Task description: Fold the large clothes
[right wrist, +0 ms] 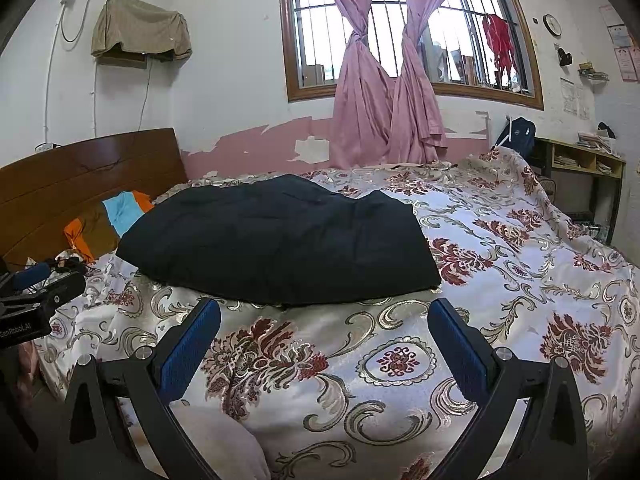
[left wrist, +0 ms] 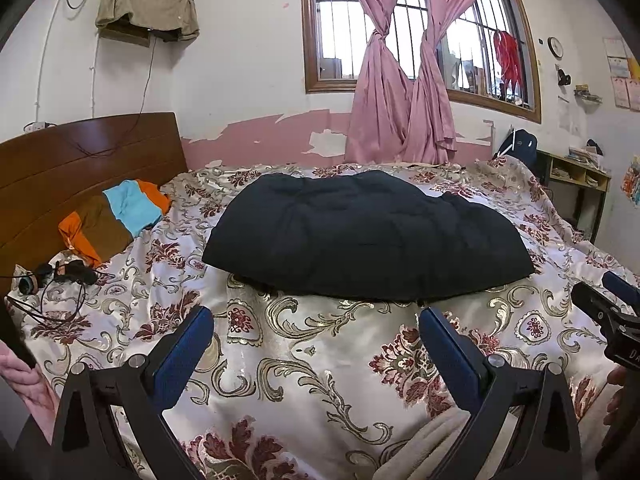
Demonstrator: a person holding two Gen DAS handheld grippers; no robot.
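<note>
Here, black quilted coat (left wrist: 360,236) lies folded mid-bed, nearer the headboard (left wrist: 80,168) | left hand-held gripper (left wrist: 316,344) and right hand-held gripper (right wrist: 324,340) both spread wide, empty, short of its near edge | likely soft, puffy, light; pinch near-edge corners.

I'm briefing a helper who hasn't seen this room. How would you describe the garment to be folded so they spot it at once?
Find the bed with the floral bedspread under the pink-curtained window. In its middle lies the black padded garment, a broad flat mound. Unlike the orange, brown and blue cloth by the headboard, it is plain black.
</note>
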